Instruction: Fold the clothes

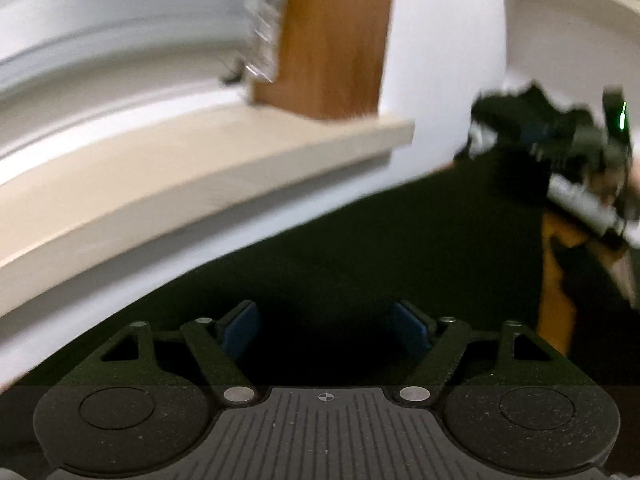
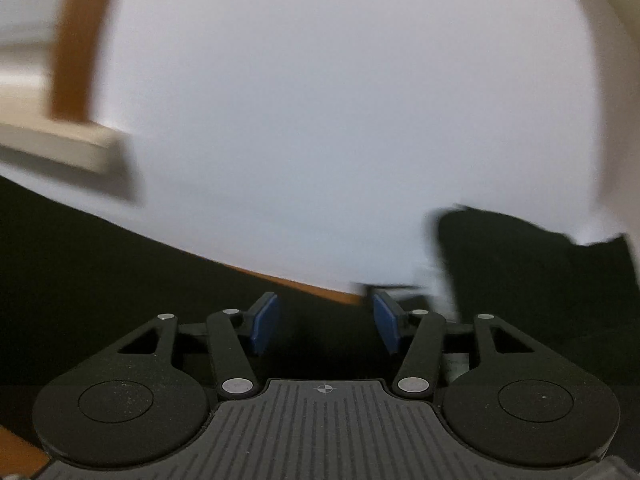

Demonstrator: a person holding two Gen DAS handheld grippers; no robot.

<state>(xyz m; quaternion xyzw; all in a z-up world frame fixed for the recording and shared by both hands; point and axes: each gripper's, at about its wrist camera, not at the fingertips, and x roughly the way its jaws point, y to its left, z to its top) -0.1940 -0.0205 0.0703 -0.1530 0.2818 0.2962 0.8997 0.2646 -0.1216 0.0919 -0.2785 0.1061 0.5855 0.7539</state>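
Observation:
A dark green garment (image 1: 360, 248) lies spread over the table under my left gripper (image 1: 324, 332), which is open, with only cloth showing below its blue pads (image 1: 240, 332). In the left wrist view the other gripper (image 1: 580, 160) is a blur at the upper right, above the cloth's right edge. In the right wrist view the same dark garment (image 2: 100, 264) fills the lower part. My right gripper (image 2: 325, 324) hangs open above it with nothing between its pads. A darker bulk of cloth (image 2: 528, 280) rises at the right, too blurred to read.
Orange-brown table wood (image 1: 554, 280) shows past the cloth's right edge and as a strip (image 2: 312, 286) beyond the cloth. Behind stand a white wall (image 2: 320, 100), a beige ledge (image 1: 200, 176) and a wooden post (image 1: 332, 40).

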